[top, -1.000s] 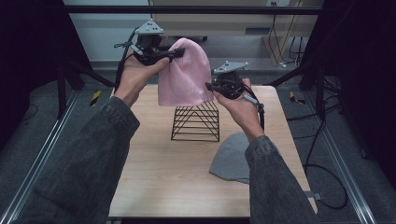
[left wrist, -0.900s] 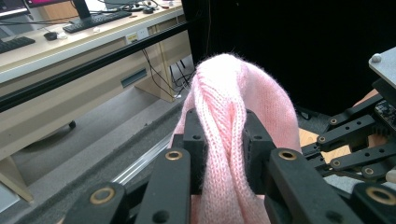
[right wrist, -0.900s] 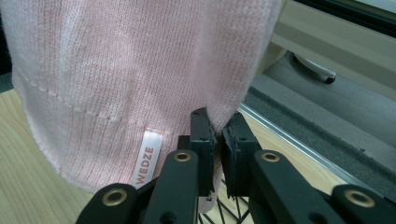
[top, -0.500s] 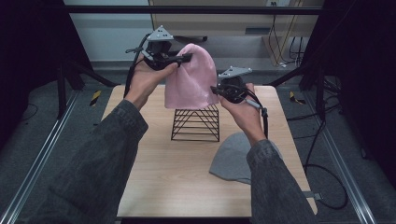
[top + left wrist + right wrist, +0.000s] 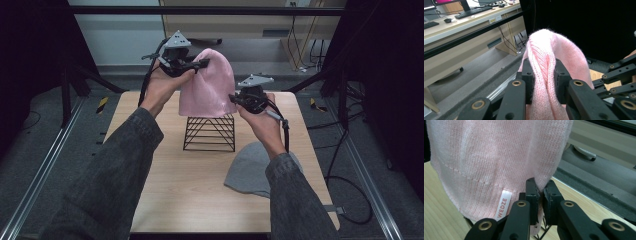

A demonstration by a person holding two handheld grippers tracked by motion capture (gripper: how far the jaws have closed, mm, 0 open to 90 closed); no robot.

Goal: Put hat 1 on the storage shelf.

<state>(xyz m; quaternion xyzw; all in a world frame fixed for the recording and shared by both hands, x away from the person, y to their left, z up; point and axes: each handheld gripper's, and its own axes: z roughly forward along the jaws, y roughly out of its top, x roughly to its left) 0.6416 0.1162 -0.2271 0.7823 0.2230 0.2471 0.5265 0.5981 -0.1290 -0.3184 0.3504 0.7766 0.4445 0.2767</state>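
Observation:
A pink knitted beanie (image 5: 207, 85) hangs in the air over a black wire pyramid stand (image 5: 210, 132) on the wooden table (image 5: 165, 185). My left gripper (image 5: 202, 63) is shut on the beanie's top, where a fold of pink knit (image 5: 541, 72) bunches between the jaws. My right gripper (image 5: 234, 99) is shut on the beanie's lower right edge (image 5: 541, 177), next to a white label (image 5: 503, 205). The beanie's hem reaches the top of the stand. A grey beanie (image 5: 250, 167) lies flat on the table at the right, partly under my right forearm.
Black frame posts (image 5: 65, 85) stand at both sides of the table, with a bar across the back. Cables (image 5: 345, 185) trail on the floor at the right. A desk with keyboards (image 5: 471, 12) stands beyond the table.
Both grippers have come down and shifted slightly right with the pink beanie, so its hem now sits lower over the wire stand.

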